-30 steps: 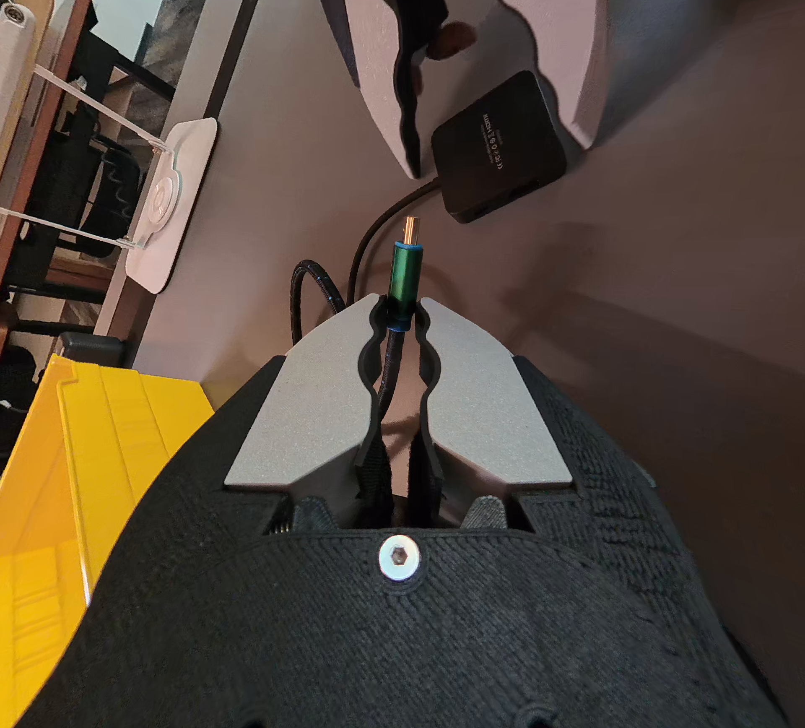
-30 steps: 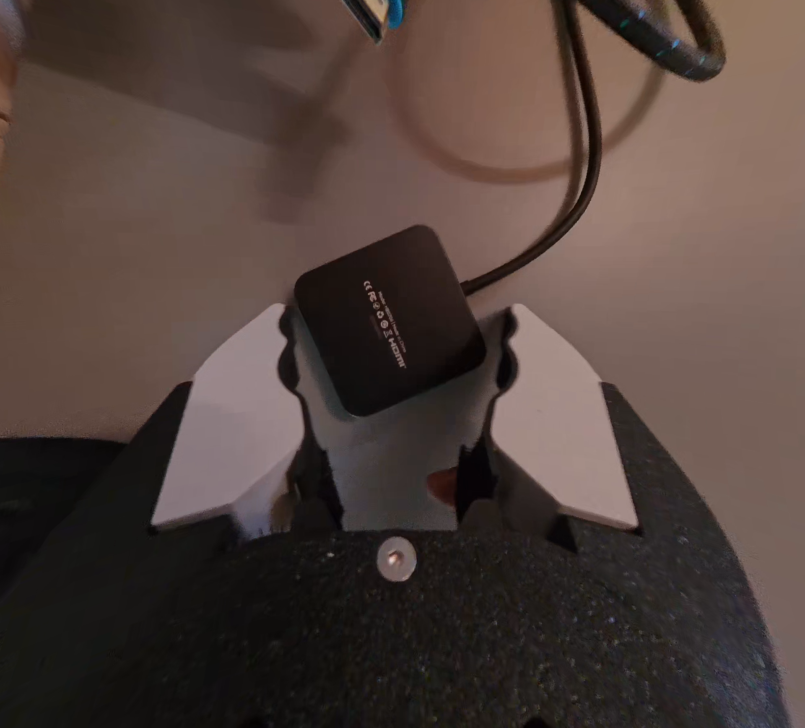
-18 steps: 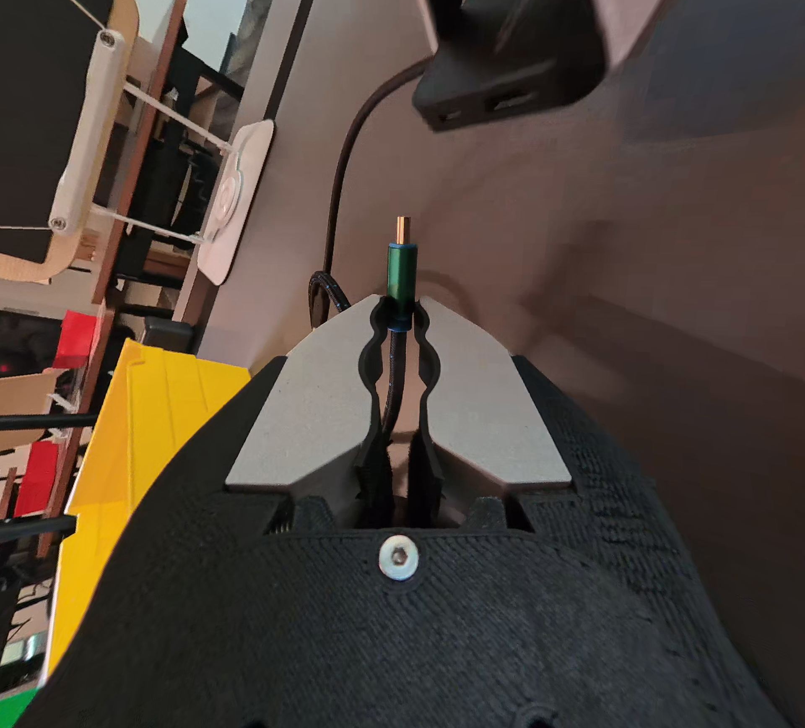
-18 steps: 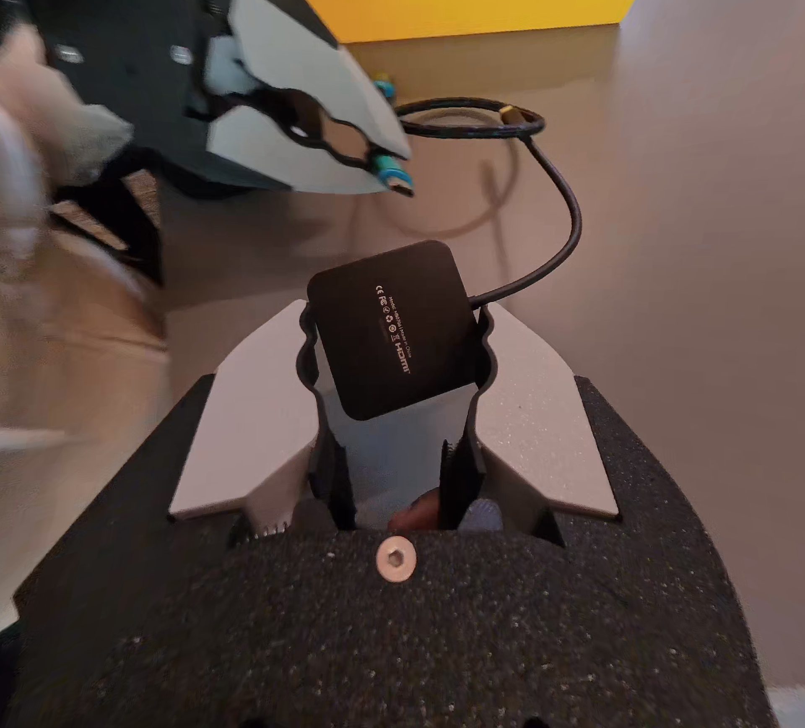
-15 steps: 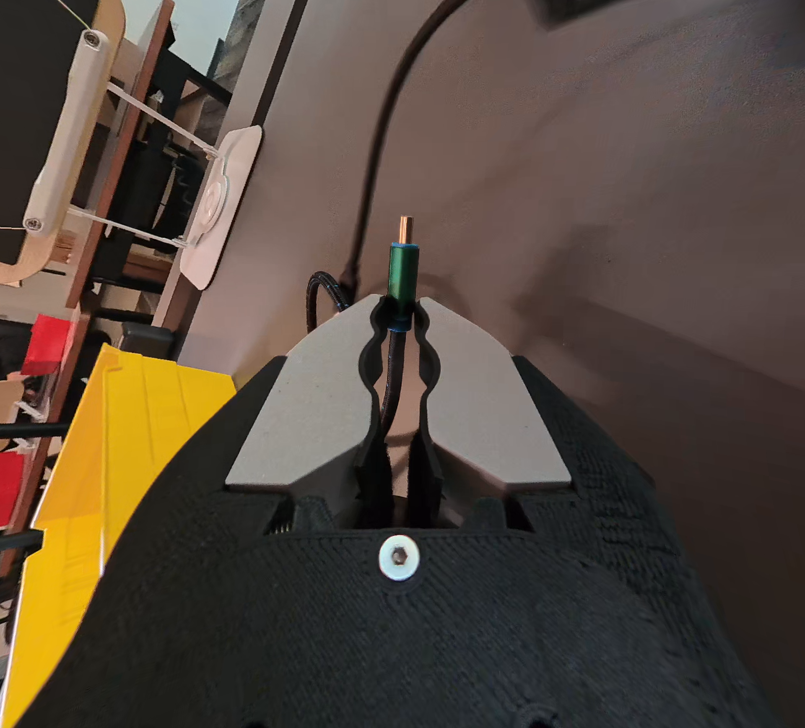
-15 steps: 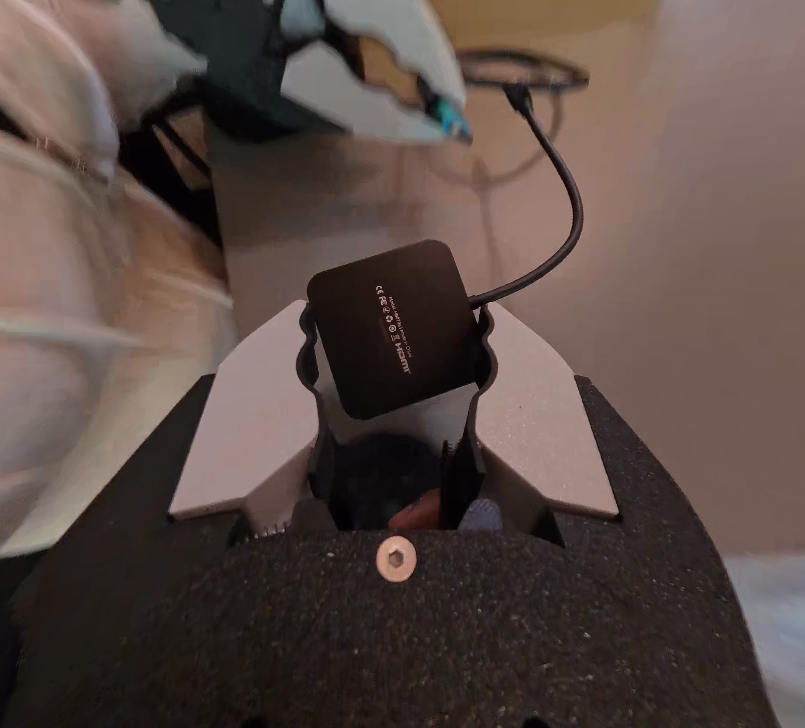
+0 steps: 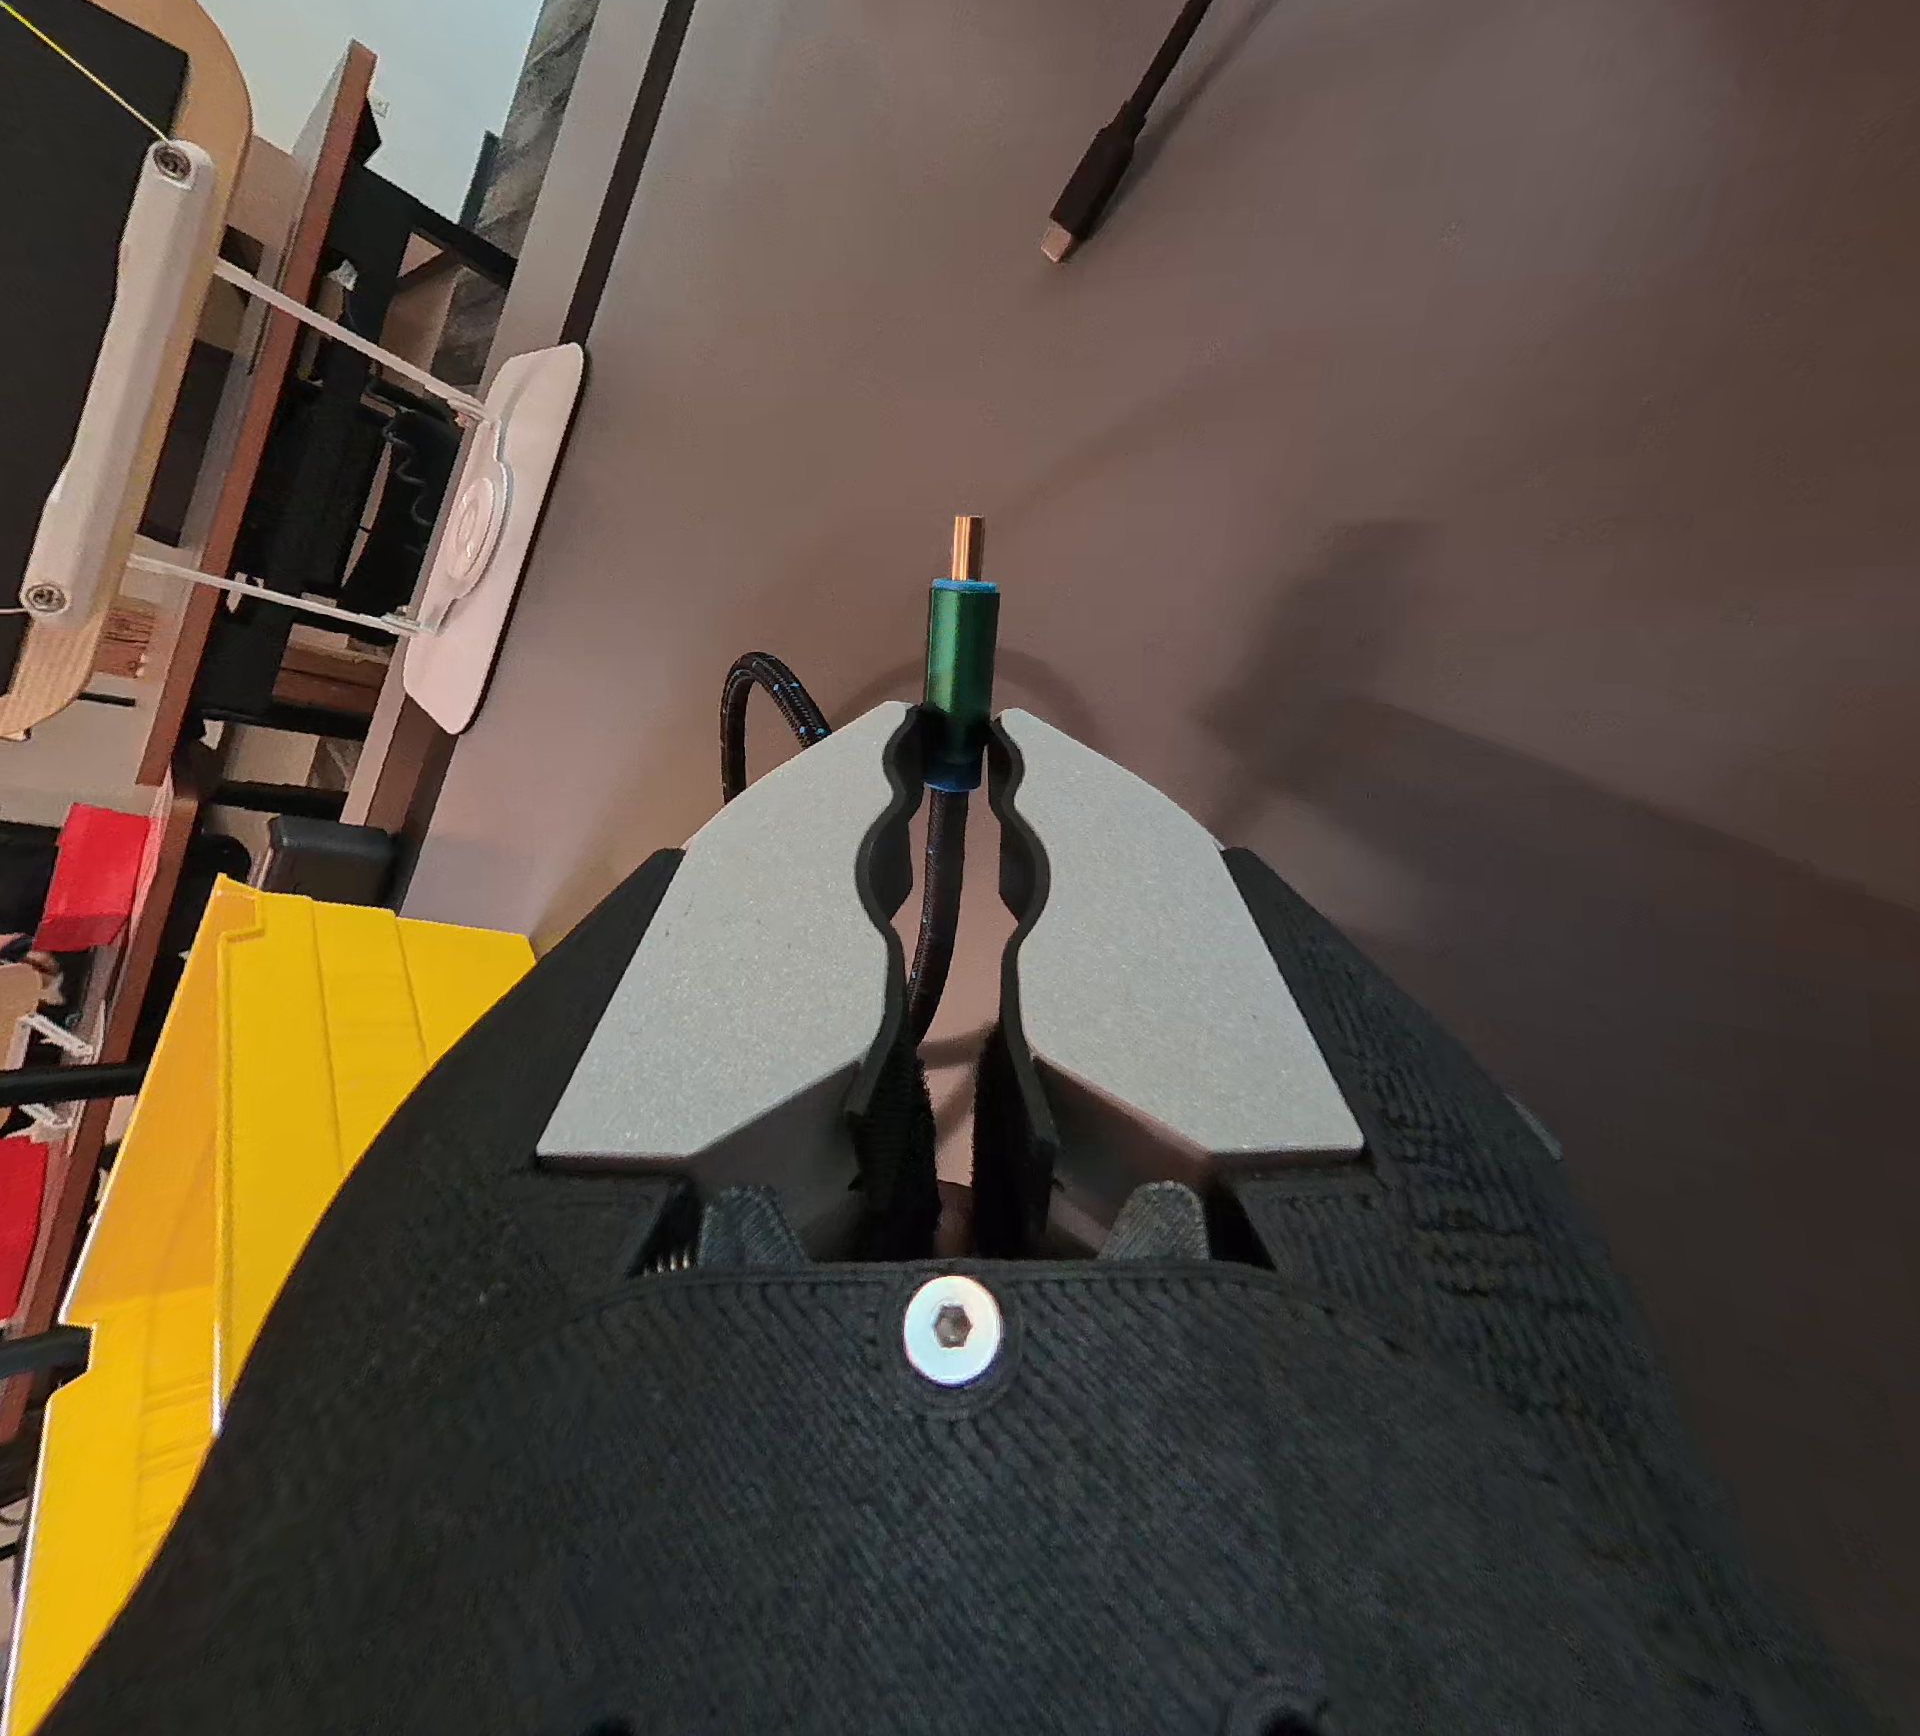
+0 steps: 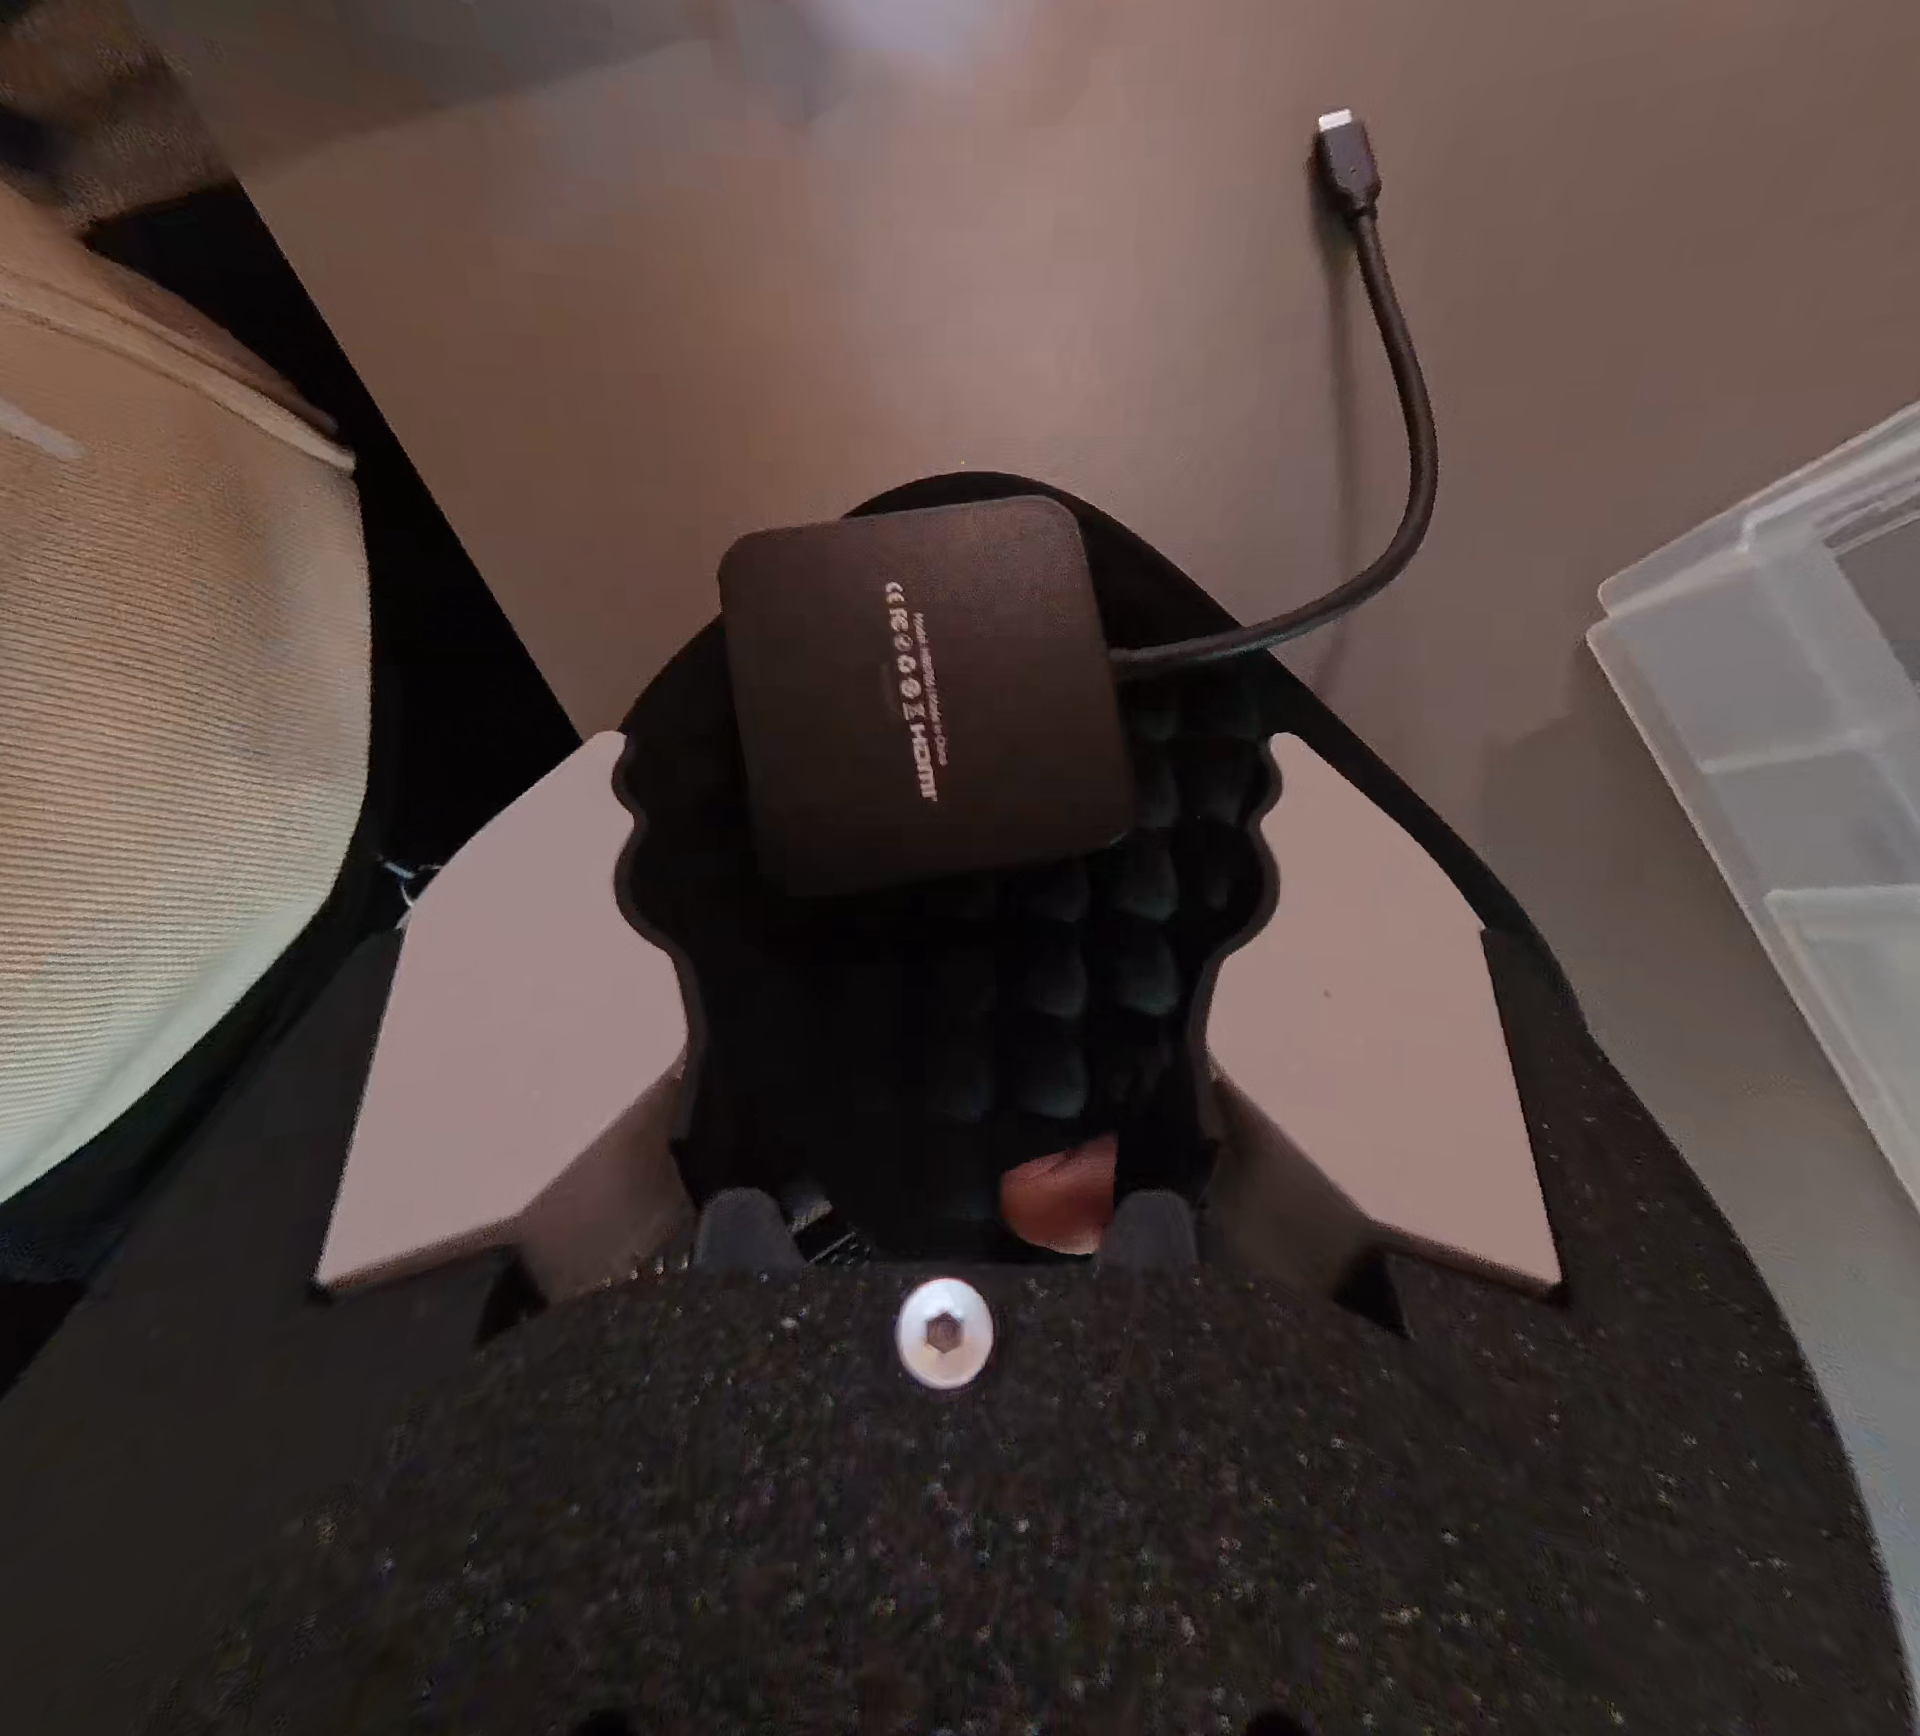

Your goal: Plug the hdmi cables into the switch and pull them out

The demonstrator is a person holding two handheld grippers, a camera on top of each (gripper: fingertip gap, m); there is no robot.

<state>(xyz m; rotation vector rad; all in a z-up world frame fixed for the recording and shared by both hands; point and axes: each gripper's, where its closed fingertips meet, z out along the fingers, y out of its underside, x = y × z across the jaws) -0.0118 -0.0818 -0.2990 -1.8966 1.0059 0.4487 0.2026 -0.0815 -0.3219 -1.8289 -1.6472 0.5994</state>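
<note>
Switch: black square box [image 8: 920,694] at the centre of the right wrist view, between the pale fingers of the right gripper [image 8: 948,772], white print on its upper face.
Right gripper: fingers spread wide; the left finger stands clear of the switch and the right finger is apart from its edge, so neither visibly presses it. Whether it rests on something below I cannot tell.
Switch lead: thin black cable [image 8: 1397,439] leaves the box's right side, curves up to the upper right of the frame and ends in a small plug lying on the grey table [image 8: 1558,76]; the same plug end [image 7: 1091,180] shows in the upper right of the left wrist view.
HDMI plug: green barrel with copper tip [image 7: 961,637], centre of the left wrist view, pointing up the frame away from the camera.
Left gripper: [image 7: 961,730] fingertips pinched on the plug's lower end, its braided black cable [image 7: 935,897] running back between the fingers and looping out at the left.
Surroundings: yellow bin [image 7: 229,1115] at lower left of the left view; clear plastic box [image 8: 1787,751] at the right edge of the right view; light cloth [image 8: 156,699] at the left edge.
</note>
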